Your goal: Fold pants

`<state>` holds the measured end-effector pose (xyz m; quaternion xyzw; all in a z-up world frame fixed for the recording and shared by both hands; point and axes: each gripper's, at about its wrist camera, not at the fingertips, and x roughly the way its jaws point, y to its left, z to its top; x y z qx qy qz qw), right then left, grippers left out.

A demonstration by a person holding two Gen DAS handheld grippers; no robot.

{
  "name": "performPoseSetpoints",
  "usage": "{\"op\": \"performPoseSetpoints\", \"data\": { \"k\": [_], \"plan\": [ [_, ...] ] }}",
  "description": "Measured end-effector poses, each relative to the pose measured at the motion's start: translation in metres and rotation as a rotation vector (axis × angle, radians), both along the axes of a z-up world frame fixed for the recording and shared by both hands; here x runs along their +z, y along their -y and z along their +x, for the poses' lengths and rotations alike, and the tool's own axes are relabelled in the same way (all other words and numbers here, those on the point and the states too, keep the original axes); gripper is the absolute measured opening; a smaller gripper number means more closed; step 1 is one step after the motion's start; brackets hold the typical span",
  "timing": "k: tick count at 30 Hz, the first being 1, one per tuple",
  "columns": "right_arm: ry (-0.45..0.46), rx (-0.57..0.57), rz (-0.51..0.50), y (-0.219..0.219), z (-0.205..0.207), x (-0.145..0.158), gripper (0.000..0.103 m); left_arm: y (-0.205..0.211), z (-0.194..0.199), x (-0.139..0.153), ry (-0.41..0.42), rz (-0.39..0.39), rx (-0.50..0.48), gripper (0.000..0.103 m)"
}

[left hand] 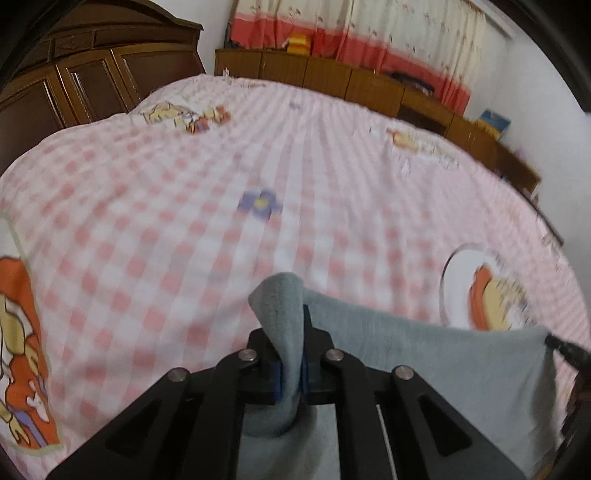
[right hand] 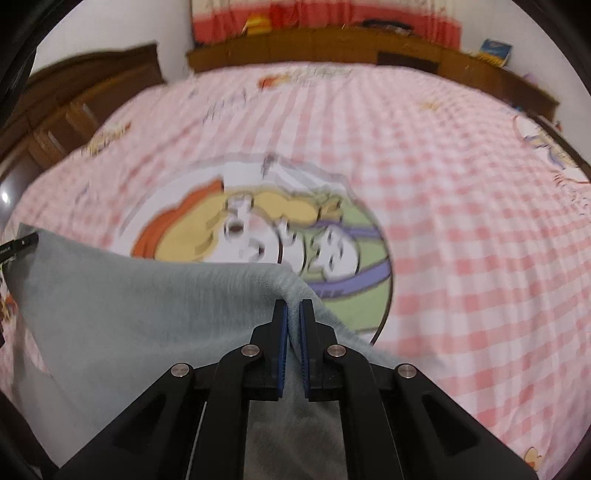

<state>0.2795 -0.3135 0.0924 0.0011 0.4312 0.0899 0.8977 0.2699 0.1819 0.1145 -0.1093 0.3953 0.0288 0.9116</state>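
Grey pants (left hand: 443,354) hang stretched between both grippers over a bed with a pink and white checked sheet (left hand: 166,192). In the left wrist view my left gripper (left hand: 291,332) is shut on a bunched corner of the grey cloth, which folds over its left finger. The right gripper's tip (left hand: 565,347) shows at the far right edge, at the cloth's other corner. In the right wrist view my right gripper (right hand: 293,306) is shut on the pants (right hand: 129,302), with the edge pinched between its blue pads (right hand: 282,332). The left gripper's tip (right hand: 18,245) shows at the far left.
The sheet (right hand: 480,221) carries cartoon prints, one large round one (right hand: 266,236) just ahead of the right gripper. A dark wooden wardrobe (left hand: 74,85) stands at the left. A low wooden cabinet (left hand: 332,77) runs behind the bed under a red and cream curtain (left hand: 388,33).
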Motion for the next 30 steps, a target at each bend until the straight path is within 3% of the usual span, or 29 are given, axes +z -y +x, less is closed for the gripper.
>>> {"op": "performPoseSetpoints", "data": {
  "k": [8, 17, 21, 24, 30],
  "plan": [
    [0.123, 0.036, -0.005, -0.008, -0.027, 0.038, 0.007, -0.004, -0.014, 0.045, 0.109, 0.037, -0.028, 0.007],
    [0.177, 0.153, 0.010, -0.012, -0.104, 0.061, 0.006, -0.022, -0.099, 0.044, 0.132, 0.035, -0.036, 0.007],
    [0.170, 0.210, -0.024, -0.015, -0.146, 0.056, 0.006, -0.021, -0.145, 0.035, 0.136, 0.041, -0.051, 0.007],
    [0.156, 0.254, -0.061, -0.018, -0.176, 0.046, 0.006, -0.015, -0.181, 0.020, 0.115, 0.089, -0.065, 0.007],
    [0.092, 0.312, -0.127, -0.021, -0.223, 0.006, 0.006, -0.007, -0.236, -0.014, 0.090, 0.118, -0.090, 0.007]
  ]
}}
